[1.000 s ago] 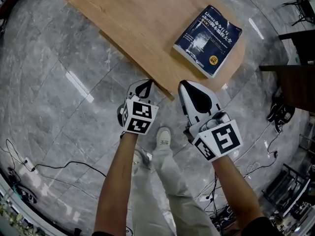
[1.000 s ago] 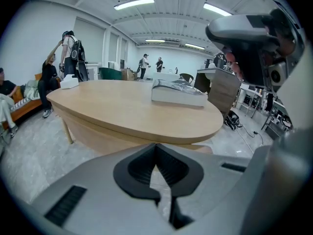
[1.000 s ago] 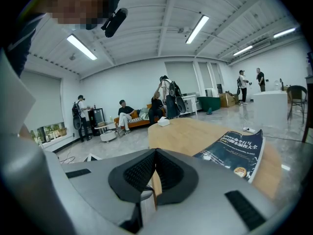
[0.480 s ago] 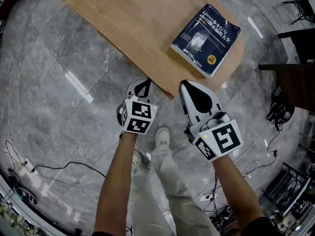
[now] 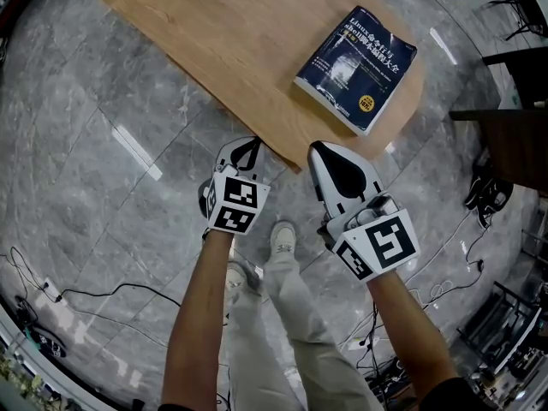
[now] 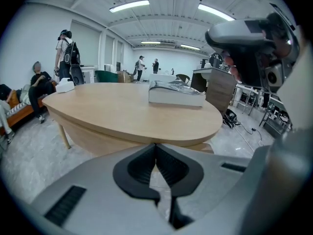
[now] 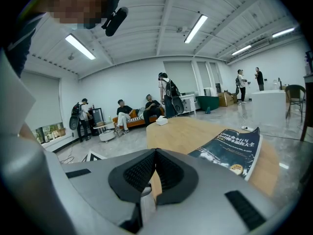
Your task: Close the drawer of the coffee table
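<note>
The left gripper (image 5: 248, 149) and the right gripper (image 5: 320, 152) were both pinched shut on nothing by the near edge of the coffee table (image 5: 240, 32), and no drawer stuck out, so only a soft, straight push seemed needed.

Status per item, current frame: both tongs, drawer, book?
Left tongs, shut, empty.
Right tongs, shut, empty.
Drawer, tucked under the tabletop, looks closed.
Book, closed, lying flat on the table.
</note>
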`<state>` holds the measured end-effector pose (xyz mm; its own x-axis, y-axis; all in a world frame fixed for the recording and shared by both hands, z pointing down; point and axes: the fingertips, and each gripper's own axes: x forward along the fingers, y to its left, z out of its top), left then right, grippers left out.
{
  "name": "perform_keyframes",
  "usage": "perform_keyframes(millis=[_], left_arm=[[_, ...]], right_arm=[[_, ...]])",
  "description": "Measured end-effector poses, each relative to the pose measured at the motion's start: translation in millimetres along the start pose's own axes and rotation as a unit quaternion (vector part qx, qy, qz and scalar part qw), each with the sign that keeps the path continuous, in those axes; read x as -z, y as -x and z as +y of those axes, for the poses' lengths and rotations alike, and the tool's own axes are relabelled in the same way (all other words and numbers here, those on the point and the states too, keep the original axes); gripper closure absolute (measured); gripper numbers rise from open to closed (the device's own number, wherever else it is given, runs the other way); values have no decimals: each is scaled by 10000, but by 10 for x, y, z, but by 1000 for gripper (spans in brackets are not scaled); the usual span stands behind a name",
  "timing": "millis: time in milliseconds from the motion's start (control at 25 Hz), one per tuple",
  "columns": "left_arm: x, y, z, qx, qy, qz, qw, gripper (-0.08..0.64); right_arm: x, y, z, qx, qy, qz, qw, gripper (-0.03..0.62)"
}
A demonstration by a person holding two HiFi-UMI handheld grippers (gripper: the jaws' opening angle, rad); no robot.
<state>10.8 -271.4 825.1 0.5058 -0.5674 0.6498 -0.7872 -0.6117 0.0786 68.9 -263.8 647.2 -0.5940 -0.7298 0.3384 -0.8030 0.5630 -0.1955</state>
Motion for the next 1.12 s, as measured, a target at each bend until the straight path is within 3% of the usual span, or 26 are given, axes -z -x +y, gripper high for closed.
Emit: perform_keyframes(millis=[160, 360, 560, 1120], left_arm=[[-4, -23, -9, 38, -28, -20, 10000, 558], [9, 3, 1, -59, 311, -258, 9992, 558], [-25, 2, 25, -154, 355, -418, 9984, 558], [134, -59, 71, -154, 420, -172, 9988, 558]], right_arm=[[35, 4, -43, 36, -20, 19, 10000, 581], [47, -4, -11, 7, 18, 47, 10000, 581], [115, 34, -71, 78, 13, 106, 9999, 581], [180, 77, -94, 134, 23, 157, 9998, 581]])
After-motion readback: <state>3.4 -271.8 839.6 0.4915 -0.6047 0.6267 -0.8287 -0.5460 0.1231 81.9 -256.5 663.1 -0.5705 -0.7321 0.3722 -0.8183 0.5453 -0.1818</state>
